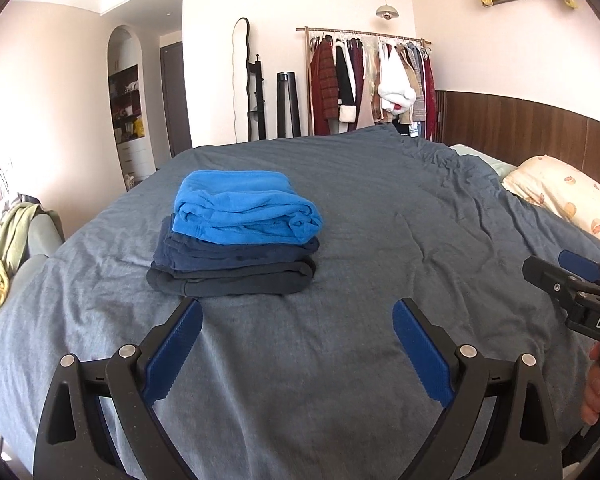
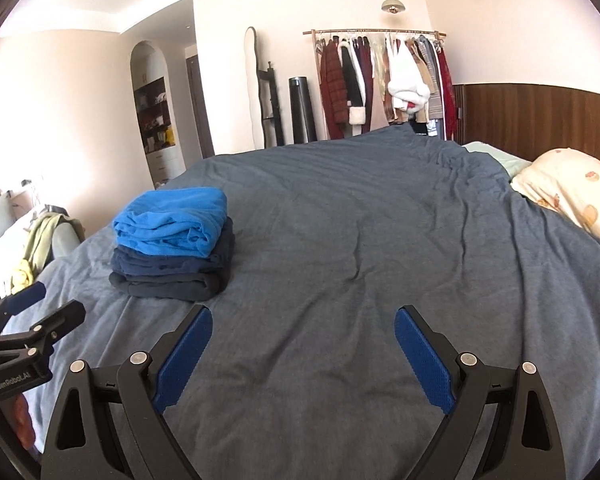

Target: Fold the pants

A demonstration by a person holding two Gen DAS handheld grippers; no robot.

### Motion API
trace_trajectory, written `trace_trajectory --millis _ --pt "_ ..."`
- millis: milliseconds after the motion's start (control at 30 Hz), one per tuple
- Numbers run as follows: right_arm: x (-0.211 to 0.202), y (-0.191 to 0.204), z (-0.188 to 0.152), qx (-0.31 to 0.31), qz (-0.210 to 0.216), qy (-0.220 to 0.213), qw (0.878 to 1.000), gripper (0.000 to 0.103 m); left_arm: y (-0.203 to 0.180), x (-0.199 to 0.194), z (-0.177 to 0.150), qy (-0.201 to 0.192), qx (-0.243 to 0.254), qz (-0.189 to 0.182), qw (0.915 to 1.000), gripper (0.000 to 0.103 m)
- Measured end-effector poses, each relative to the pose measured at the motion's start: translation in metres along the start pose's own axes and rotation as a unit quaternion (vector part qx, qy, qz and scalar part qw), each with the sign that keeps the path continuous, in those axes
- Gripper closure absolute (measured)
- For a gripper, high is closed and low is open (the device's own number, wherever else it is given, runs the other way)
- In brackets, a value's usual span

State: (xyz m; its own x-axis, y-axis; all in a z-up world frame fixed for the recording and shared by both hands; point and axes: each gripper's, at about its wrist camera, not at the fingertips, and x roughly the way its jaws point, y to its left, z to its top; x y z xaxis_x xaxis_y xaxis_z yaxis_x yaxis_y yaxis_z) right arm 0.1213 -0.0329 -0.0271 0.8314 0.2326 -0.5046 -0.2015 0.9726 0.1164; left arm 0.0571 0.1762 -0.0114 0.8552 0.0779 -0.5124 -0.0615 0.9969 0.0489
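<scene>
A stack of folded pants lies on the grey-blue bed cover: bright blue pants on top, navy pants under them, dark charcoal pants at the bottom. In the right wrist view the bright blue pants top the same stack at the left. My left gripper is open and empty, just in front of the stack, and shows at the left edge of the right wrist view. My right gripper is open and empty over bare cover, right of the stack, and shows at the right edge of the left wrist view.
A patterned pillow lies at the bed's right side by a wooden headboard. A clothes rack stands against the far wall. A chair with green and yellow cloths is left of the bed.
</scene>
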Motion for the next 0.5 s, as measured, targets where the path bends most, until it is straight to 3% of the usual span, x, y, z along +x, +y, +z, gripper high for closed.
trace_trajectory --millis 500 --pt "-0.034 -0.006 -0.016 0.000 0.003 -0.007 1.000 0.010 -0.017 -0.025 -0.008 -0.001 0.002 0.000 1.0000 0.002"
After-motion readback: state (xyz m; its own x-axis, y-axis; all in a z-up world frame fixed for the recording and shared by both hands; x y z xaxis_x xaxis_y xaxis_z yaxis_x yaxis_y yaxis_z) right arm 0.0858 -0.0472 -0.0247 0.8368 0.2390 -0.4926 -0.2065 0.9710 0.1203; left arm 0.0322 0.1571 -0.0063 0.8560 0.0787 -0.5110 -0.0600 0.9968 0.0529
